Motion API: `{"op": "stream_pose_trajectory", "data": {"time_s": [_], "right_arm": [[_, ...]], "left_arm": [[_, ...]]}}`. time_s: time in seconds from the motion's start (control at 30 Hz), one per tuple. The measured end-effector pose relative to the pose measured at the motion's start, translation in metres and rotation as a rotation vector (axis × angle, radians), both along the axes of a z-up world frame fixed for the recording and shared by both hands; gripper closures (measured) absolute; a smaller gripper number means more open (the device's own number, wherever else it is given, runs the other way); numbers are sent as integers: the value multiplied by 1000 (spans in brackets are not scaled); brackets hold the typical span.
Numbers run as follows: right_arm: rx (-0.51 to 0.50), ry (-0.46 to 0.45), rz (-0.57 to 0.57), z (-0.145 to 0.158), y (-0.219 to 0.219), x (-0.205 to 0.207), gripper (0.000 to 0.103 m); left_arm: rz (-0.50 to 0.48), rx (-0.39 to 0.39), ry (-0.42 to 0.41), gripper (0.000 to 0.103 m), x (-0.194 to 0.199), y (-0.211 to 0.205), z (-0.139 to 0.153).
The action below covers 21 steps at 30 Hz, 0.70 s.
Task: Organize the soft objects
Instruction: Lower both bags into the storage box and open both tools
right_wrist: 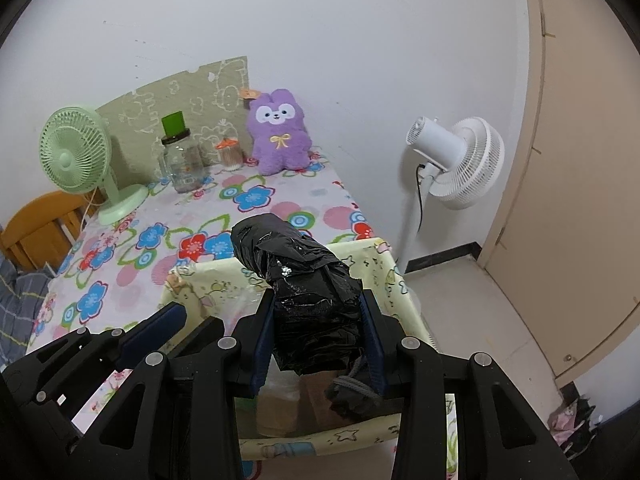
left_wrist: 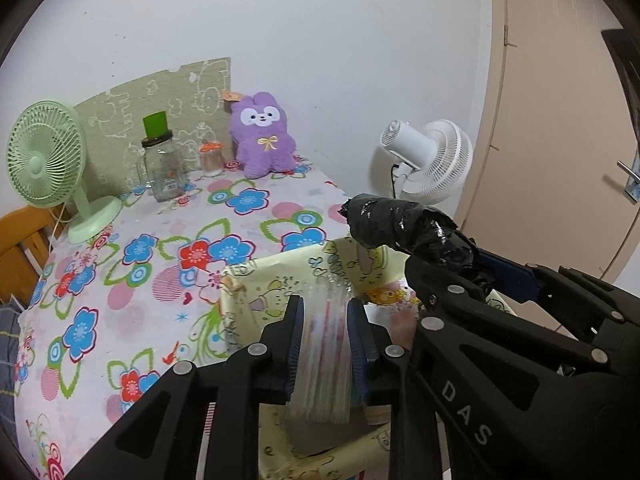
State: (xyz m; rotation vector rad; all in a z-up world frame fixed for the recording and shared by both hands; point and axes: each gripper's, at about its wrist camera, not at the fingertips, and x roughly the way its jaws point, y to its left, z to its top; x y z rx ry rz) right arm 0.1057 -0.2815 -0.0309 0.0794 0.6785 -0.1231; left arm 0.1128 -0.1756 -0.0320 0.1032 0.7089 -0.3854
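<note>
My left gripper [left_wrist: 325, 344] is shut on a clear plastic pack of soft folded items [left_wrist: 325, 356] and holds it over the open yellow cartoon-print storage box [left_wrist: 280, 276] at the table's near right edge. My right gripper [right_wrist: 318, 340] is shut on a black plastic-wrapped roll [right_wrist: 304, 280], held above the same box [right_wrist: 380, 276]; the roll also shows in the left wrist view [left_wrist: 404, 224]. A purple plush bunny [left_wrist: 262, 136] sits at the back of the table against the wall, also in the right wrist view [right_wrist: 278, 132].
The table has a floral cloth [left_wrist: 120, 280]. A green desk fan [left_wrist: 44, 164], a glass jar with a green lid [left_wrist: 162, 164] and a small swab jar [left_wrist: 211, 158] stand at the back. A white floor fan [right_wrist: 456, 160] stands right of the table, near a door [right_wrist: 580, 160].
</note>
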Motion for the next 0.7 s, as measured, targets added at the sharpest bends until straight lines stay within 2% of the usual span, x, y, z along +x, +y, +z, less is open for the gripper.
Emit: {"op": "stream_pose_trajectory", "data": {"time_s": [0.2,0.3,0.37,0.4,0.7], "right_arm": [[4,17,-14,-6,-9,5,60],[11,29,-17,-10,-12,8,60],[19,39,-16,-13,-13,10,60],[21,42,-16,-14,-14,11,60],[50,65,1,-20,-17,20,59]], "left_arm": [[-9,7,15,68,4,-8,-6],[-8,16,28,59,5,-10,-9],[-3,26,38,39,7,-12,-11],[1,30,41,36,7,-13,-12],[9,47,65,26,14,-14,-15]]}}
